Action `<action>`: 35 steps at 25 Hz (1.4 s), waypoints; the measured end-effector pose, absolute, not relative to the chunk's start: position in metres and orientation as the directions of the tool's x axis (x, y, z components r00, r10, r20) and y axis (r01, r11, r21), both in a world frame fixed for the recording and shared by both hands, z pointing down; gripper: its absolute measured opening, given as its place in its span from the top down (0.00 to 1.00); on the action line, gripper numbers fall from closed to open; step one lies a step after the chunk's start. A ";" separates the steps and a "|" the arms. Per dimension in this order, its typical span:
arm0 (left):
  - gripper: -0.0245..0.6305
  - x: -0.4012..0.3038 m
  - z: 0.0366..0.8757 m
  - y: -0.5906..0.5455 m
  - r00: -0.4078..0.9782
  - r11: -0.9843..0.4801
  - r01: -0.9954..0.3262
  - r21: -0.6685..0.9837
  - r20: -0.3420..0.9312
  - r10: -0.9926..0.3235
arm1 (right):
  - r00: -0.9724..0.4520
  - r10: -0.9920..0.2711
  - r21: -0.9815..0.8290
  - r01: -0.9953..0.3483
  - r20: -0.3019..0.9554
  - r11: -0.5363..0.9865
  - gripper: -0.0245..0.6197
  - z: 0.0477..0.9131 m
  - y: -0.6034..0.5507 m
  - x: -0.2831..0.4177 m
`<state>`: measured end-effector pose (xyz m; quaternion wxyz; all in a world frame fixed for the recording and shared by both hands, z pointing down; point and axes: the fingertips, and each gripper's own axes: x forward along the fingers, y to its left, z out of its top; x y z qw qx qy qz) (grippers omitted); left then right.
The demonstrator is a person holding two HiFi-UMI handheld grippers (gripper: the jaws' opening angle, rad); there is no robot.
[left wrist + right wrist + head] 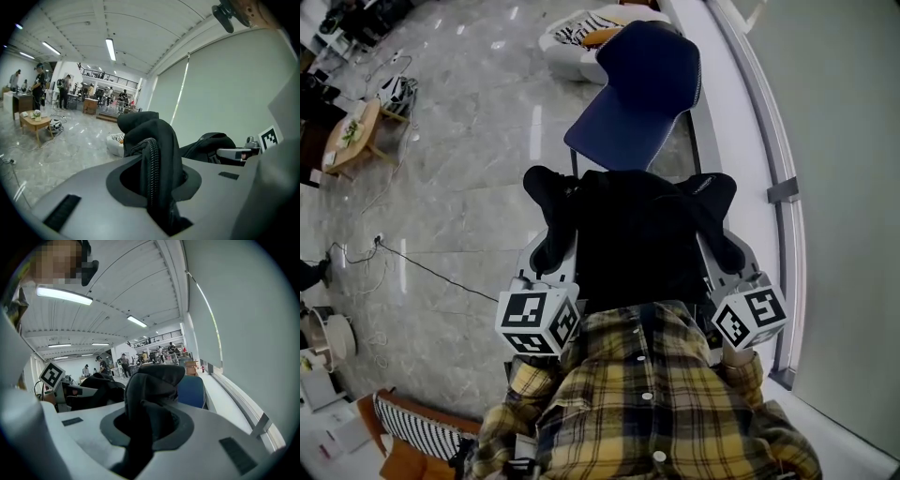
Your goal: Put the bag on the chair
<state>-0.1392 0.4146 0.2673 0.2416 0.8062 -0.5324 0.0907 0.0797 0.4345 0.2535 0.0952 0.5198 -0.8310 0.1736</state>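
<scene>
Pinching bunched folds of the soft black fabric bag (633, 244) at frame centre, just below the dark blue plastic chair (637, 94), your left gripper (154, 161) and right gripper (145, 413) carry it; it looks limp and saggy; hold both corners.

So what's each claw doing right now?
Left claw: closed on the black bag.
Right claw: closed on the same bag.

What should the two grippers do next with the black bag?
Probably carry the bag a little forward, over the blue chair. The left gripper and right gripper are both shut on it, and it seems to hang just short of the seat, so lowering now might miss.
</scene>
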 end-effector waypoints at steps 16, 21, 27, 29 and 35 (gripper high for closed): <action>0.84 -0.123 0.289 0.330 0.378 -0.282 -0.920 0.270 0.432 -0.819 | -0.472 -0.807 -0.220 -0.881 0.354 0.419 0.86 0.279 0.345 0.098; 0.84 -0.105 0.293 0.275 0.367 -0.270 -0.925 0.267 0.447 -0.816 | -0.479 -0.800 -0.239 -0.877 0.361 0.417 0.86 0.285 0.289 0.117; 0.84 -0.079 0.284 0.218 0.349 -0.257 -0.933 0.253 0.450 -0.822 | -0.500 -0.791 -0.243 -0.865 0.353 0.439 0.86 0.276 0.228 0.143; 0.84 -0.071 0.281 0.203 0.345 -0.253 -0.934 0.251 0.451 -0.823 | -0.505 -0.787 -0.243 -0.862 0.354 0.444 0.86 0.273 0.212 0.151; 0.84 -0.048 0.283 0.172 0.326 -0.234 -0.941 0.245 0.465 -0.823 | -0.518 -0.776 -0.264 -0.854 0.360 0.448 0.86 0.276 0.179 0.173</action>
